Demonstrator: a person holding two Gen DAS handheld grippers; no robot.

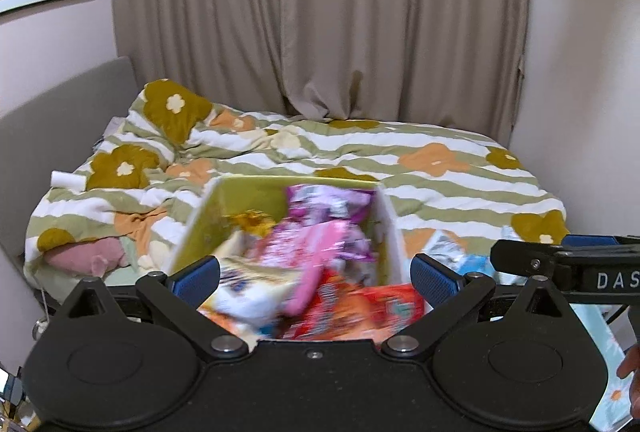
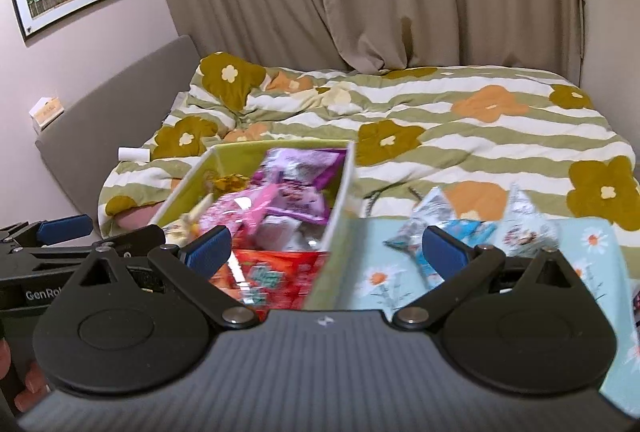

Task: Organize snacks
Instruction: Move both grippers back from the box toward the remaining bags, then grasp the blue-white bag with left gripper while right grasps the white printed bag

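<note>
On the bed's near edge, a green storage box [image 2: 340, 191] sits packed with snack packets [image 2: 280, 191], pink, purple and orange-red. Beside its right wall, 2 silvery-blue packets [image 2: 460, 232] lie on a pale blue daisy cloth [image 2: 384, 284]. Both left tongs [image 1: 316, 276] and right tongs [image 2: 326, 244] hang released, empty. A striped flowered duvet [image 2: 460, 135] spreads behind.

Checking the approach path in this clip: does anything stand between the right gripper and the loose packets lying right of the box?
Nothing visible does. The right gripper, jaws open and empty, hangs above the box wall; the loose packets lie uncovered on the floral cloth beside it.
</note>
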